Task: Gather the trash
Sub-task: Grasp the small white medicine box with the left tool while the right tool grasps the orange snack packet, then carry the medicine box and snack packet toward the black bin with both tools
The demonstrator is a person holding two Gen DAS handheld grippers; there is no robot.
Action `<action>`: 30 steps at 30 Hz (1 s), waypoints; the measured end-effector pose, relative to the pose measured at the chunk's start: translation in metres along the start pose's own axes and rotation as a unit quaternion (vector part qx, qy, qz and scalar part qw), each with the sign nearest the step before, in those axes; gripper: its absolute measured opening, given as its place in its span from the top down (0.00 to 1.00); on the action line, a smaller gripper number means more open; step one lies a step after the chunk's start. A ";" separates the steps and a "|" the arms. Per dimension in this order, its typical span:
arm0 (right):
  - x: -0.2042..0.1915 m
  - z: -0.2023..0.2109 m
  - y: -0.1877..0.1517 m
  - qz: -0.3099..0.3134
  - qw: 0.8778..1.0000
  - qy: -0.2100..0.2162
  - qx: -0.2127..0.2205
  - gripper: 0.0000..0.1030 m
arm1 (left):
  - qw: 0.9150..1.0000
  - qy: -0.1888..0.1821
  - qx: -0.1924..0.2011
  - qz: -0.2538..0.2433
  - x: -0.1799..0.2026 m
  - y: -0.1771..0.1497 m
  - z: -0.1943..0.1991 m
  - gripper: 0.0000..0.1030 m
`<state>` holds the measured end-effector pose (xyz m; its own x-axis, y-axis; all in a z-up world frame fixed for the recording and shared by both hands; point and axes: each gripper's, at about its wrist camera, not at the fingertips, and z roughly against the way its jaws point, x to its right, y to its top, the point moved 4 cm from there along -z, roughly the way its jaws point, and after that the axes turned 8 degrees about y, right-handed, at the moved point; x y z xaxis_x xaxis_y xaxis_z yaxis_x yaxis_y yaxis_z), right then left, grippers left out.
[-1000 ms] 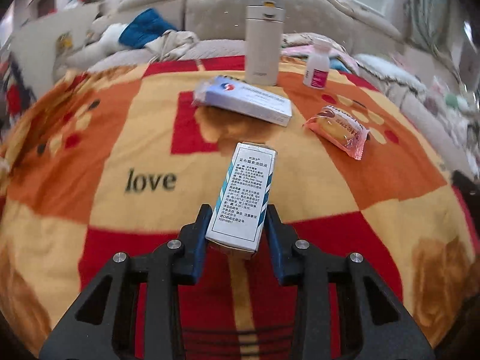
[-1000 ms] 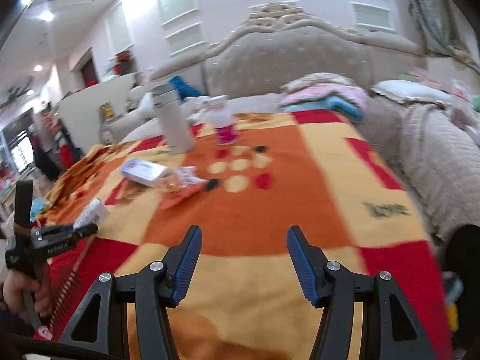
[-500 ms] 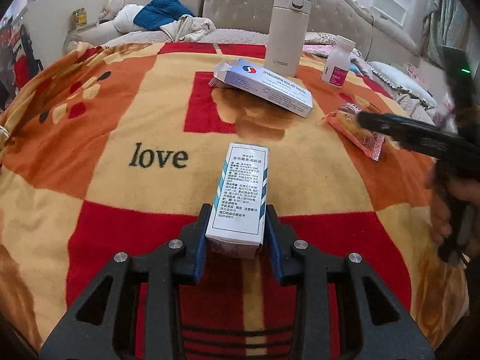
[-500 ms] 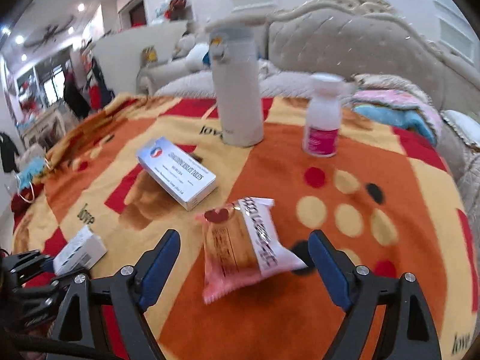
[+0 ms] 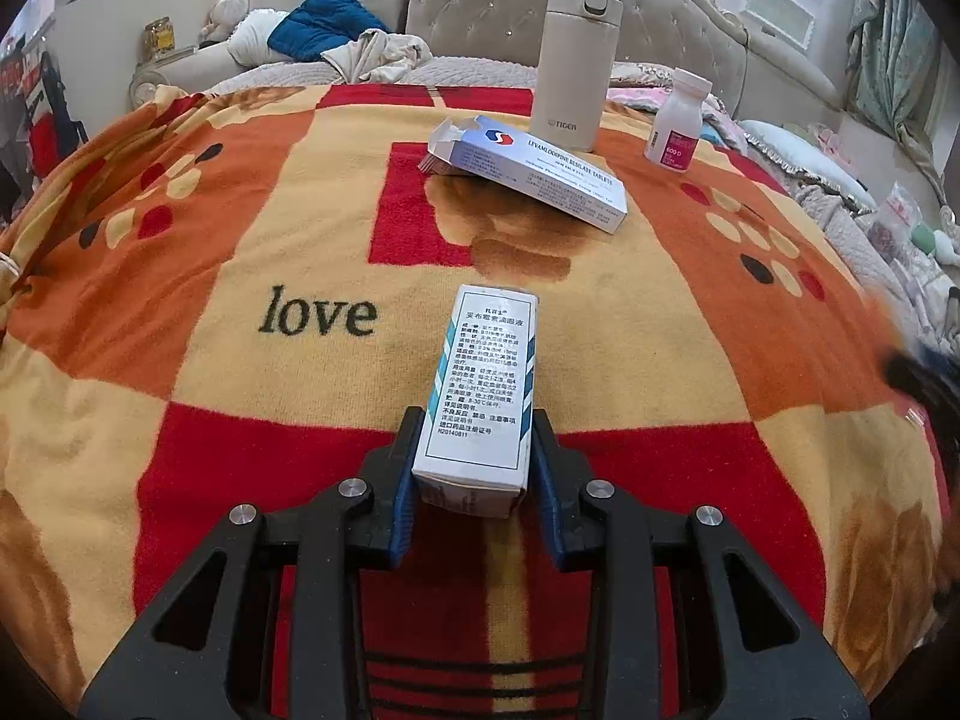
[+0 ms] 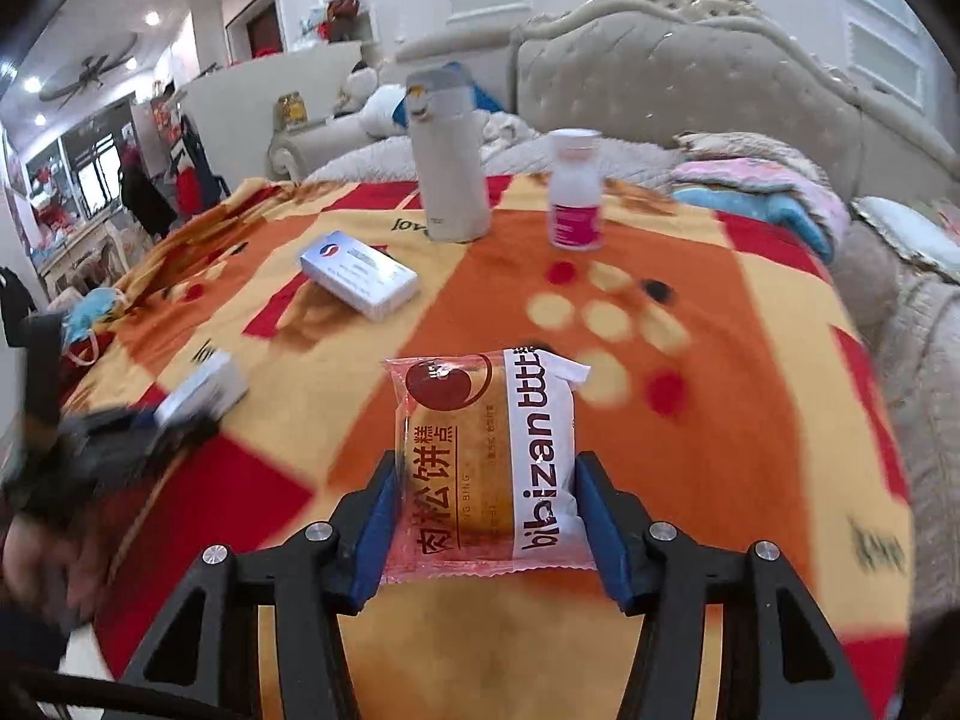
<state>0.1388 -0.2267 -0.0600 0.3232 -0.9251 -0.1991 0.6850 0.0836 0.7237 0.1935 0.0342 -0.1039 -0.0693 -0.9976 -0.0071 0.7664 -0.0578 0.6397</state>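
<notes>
Tongs first: the left tongs (image 5: 474, 468) are clamped on a small white medicine carton (image 5: 483, 384), its long axis running straight out along the fingers and its far end tipped up over the blanket; the blue pads press both long side faces near the carton's near end. The right tongs (image 6: 486, 516) are closing on a pink-and-white snack cake packet (image 6: 489, 456), which sits between the jaws with its long axis also pointing away from the camera; the pads lie against its two side seams, though whether the squeeze is firm yet I cannot tell. Both pieces of trash are thus at the tongs already, above the orange, red and cream blanket (image 5: 600, 300) that covers the bench. Farther out, a blue-and-white tablet box (image 5: 534, 171) with its flap open lies flat with its long axis slanting across the view, nearer the left side than the right in the right wrist view. Behind it stand a cream thermos (image 5: 573, 60) and a white pill bottle (image 5: 675, 120), both upright. No bin shows in either view, so the carry-off direction cannot be judged; the tablet box looks like the next piece to fetch.
</notes>
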 end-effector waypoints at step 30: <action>0.097 0.192 -0.102 -0.113 0.979 -0.097 0.138 0.47 | 0.991 -0.131 0.028 -0.007 0.229 -0.018 0.104 0.74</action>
<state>-0.0250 -0.3961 -0.0262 0.0351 -0.9639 -0.2640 0.5128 -0.2094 0.8326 0.0974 -0.1890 -0.0376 -0.2489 -0.9517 0.1800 0.7285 -0.0615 0.6823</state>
